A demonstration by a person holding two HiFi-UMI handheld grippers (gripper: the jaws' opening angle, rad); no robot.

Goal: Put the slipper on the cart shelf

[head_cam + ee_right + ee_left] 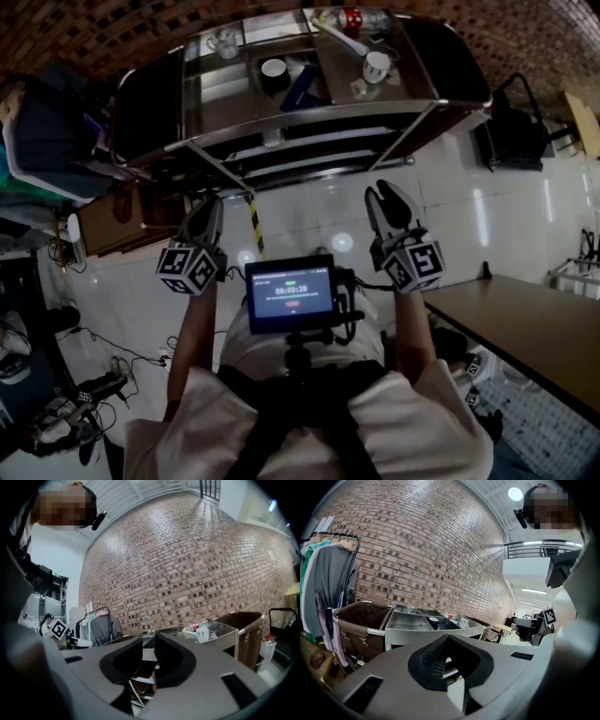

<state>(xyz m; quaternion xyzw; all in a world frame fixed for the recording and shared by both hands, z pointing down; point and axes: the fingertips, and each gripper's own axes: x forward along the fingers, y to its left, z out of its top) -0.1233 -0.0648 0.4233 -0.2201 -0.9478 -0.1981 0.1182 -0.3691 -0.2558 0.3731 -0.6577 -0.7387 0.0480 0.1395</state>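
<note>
No slipper shows in any view. The steel cart (pixel 309 117) stands ahead of me, its lower shelves (pixel 309 155) visible under the top tray; it also appears in the left gripper view (pixel 417 623) and the right gripper view (pixel 220 637). My left gripper (pixel 208 217) hangs in the air short of the cart, shut with nothing in it, its jaws meeting in its own view (pixel 449 641). My right gripper (pixel 389 202) hovers beside it at the same height, open, with only air between its fingers (pixel 148 653).
The cart's top tray holds a glass mug (pixel 225 42), a black bowl (pixel 275 70), a white cup (pixel 377 66) and a red-labelled bottle (pixel 352 19). Dark laundry bags (pixel 141 103) hang at both ends. A clothes rack (pixel 328 583) stands left, a brown table (pixel 525 319) right.
</note>
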